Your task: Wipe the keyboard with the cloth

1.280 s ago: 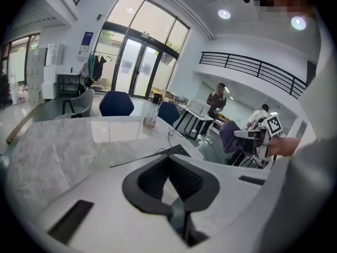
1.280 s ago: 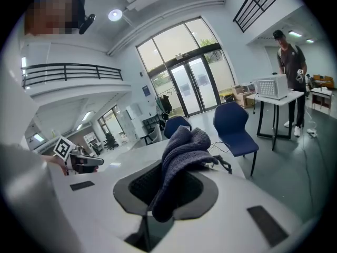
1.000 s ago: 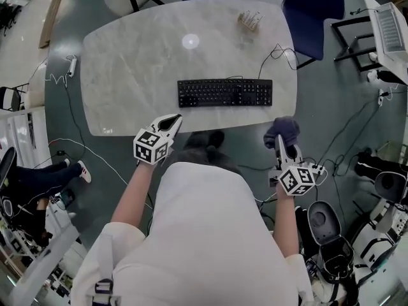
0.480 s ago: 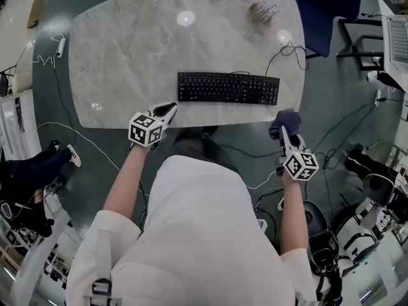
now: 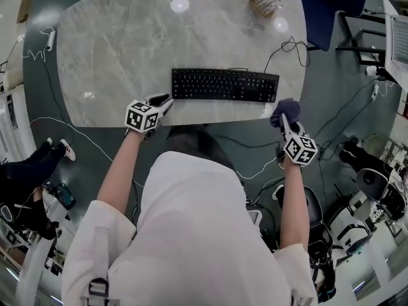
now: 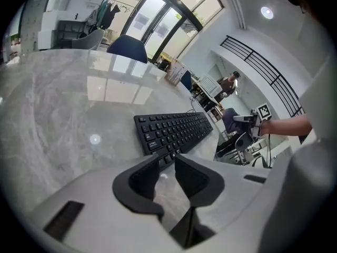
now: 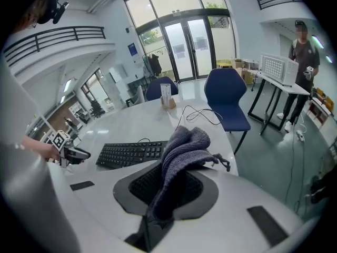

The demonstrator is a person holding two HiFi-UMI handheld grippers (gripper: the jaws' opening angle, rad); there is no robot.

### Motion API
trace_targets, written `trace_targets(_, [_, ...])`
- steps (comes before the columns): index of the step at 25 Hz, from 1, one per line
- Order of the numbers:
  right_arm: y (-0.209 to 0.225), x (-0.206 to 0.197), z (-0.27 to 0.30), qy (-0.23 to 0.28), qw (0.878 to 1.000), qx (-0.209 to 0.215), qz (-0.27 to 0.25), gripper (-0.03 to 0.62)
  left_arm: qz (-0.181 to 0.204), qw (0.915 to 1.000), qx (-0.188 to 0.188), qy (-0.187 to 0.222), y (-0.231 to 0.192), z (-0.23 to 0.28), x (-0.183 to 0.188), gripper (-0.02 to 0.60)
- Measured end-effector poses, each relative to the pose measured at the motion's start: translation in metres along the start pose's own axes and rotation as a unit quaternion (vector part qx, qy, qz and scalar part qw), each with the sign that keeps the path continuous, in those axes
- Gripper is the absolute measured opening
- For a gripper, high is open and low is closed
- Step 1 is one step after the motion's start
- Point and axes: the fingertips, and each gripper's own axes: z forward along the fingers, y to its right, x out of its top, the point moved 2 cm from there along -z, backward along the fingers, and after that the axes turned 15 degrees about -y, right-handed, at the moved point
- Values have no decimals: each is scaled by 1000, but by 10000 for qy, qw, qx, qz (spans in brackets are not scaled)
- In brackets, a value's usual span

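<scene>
Head view: keyboard [image 5: 225, 85] lies near the table's [image 5: 127, 50] 6 o'clock edge. At its 8 o'clock, the left gripper [image 5: 163, 99], jaws just opening slightly, holds nothing. At 4 o'clock, the right gripper [image 5: 285, 125] clamps the cloth [image 5: 285, 109].

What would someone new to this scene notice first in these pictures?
A long black computer keyboard lies near the front edge of the pale marble oval table. Just off the table's near right corner, the right hand-held gripper clamps a bunched purple-grey knitted cloth.
</scene>
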Motion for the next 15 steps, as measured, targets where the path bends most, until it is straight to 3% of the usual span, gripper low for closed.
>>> trace_targets(9, [30,4,54,-780,9942,-573,-463,69,-52,9988,-212,-441,-14,30,3,145])
trace_targets(15, [37,12,77,-892,9900,-882,-638,69,9,9980,-374,-519,-12,38,1,184])
